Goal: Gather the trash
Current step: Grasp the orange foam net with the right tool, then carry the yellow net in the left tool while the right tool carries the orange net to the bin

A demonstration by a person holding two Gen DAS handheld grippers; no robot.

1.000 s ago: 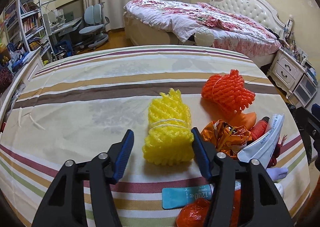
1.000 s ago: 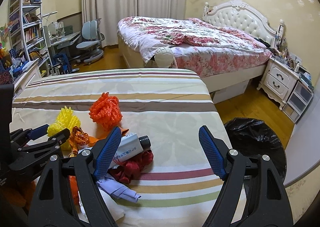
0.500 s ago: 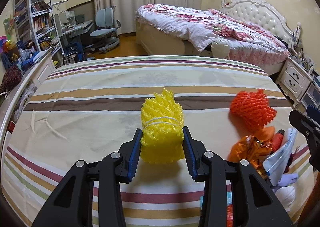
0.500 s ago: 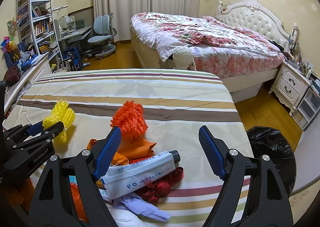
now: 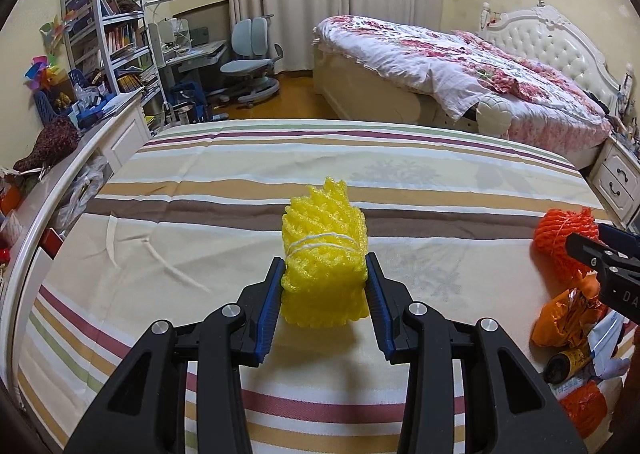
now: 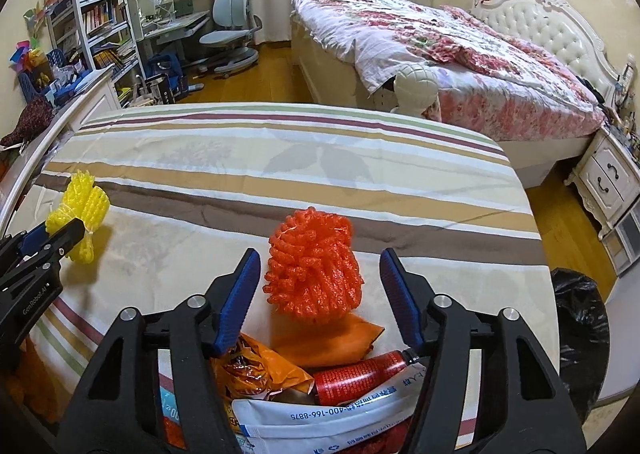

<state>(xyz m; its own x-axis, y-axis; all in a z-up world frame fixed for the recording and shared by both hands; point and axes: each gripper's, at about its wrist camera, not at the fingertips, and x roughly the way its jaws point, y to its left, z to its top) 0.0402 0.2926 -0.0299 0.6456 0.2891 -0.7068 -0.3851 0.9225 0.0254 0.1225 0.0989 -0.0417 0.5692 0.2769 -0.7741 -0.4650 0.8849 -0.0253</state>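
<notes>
On the striped surface (image 5: 200,189), a yellow foam net (image 5: 324,250) is clamped between the blue pads of the left gripper (image 5: 325,286), with both pads pressed against its sides. From the right wrist view the same net (image 6: 82,209) is seen at the far left, held at the tip of that gripper (image 6: 60,238). An orange foam net (image 6: 314,266) is framed by the right gripper (image 6: 316,286), whose jaws have just been closing; a gap is seen on each side of the net, so it is not yet gripped. Just below the orange net, a pile of trash is seen: a flat orange wrapper (image 6: 324,342), a crumpled orange foil bag (image 6: 256,370), a red tube (image 6: 360,374) and a white printed packet (image 6: 320,414). At the right edge of that view, a black-lined bin (image 6: 580,330) is seen on the wooden floor (image 6: 568,230), beside the surface. Beyond the surface, a bed (image 5: 460,65) with a floral cover is seen.
</notes>
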